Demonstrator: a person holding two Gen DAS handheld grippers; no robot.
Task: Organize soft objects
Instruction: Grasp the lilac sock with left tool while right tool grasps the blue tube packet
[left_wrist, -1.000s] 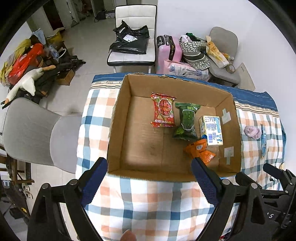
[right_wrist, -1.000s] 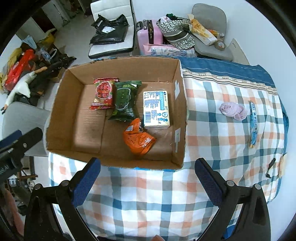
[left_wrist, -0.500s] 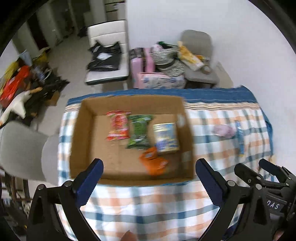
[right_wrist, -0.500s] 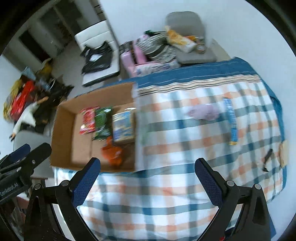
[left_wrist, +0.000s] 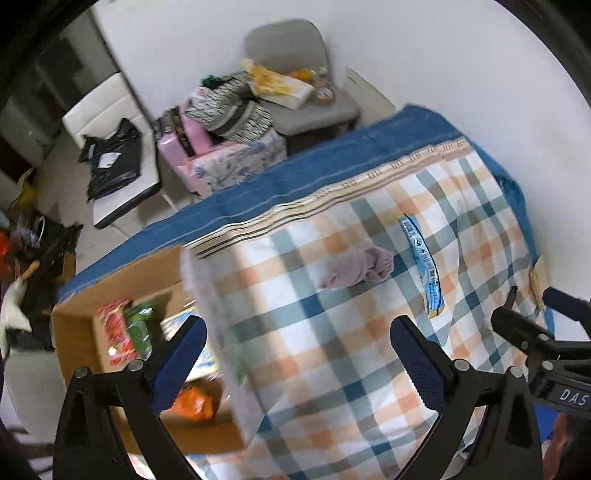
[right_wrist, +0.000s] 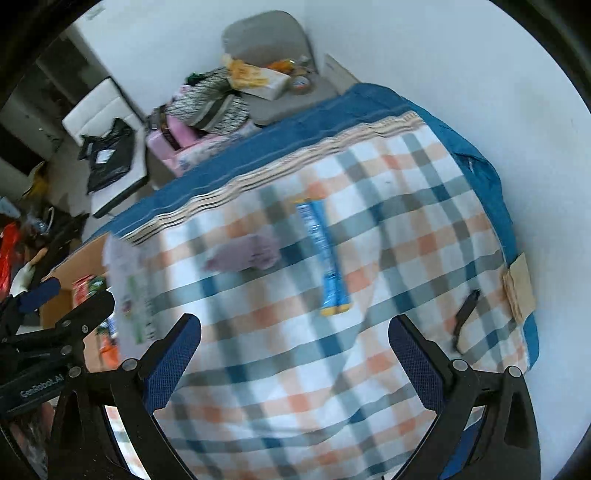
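Observation:
A crumpled pink cloth (left_wrist: 356, 267) lies on the checked tablecloth, with a long blue packet (left_wrist: 423, 260) just right of it. Both also show in the right wrist view, the cloth (right_wrist: 243, 253) and the packet (right_wrist: 323, 254). A cardboard box (left_wrist: 81, 332) at the left holds a red packet (left_wrist: 116, 332), a green packet (left_wrist: 142, 325) and an orange packet (left_wrist: 194, 400). My left gripper (left_wrist: 299, 332) is open and empty above the table, short of the cloth. My right gripper (right_wrist: 295, 330) is open and empty, short of the blue packet.
A small black object (right_wrist: 465, 308) and a brown cardboard piece (right_wrist: 519, 290) lie near the table's right edge. Beyond the table stand a grey chair (left_wrist: 295, 74) piled with bags, a pink suitcase (left_wrist: 177, 147) and a white chair (left_wrist: 110, 122). A wall is to the right.
Both grippers have swung right, away from the box and toward the pink cloth and blue packet. Both views are now tilted and blurred. Jaws stayed open.

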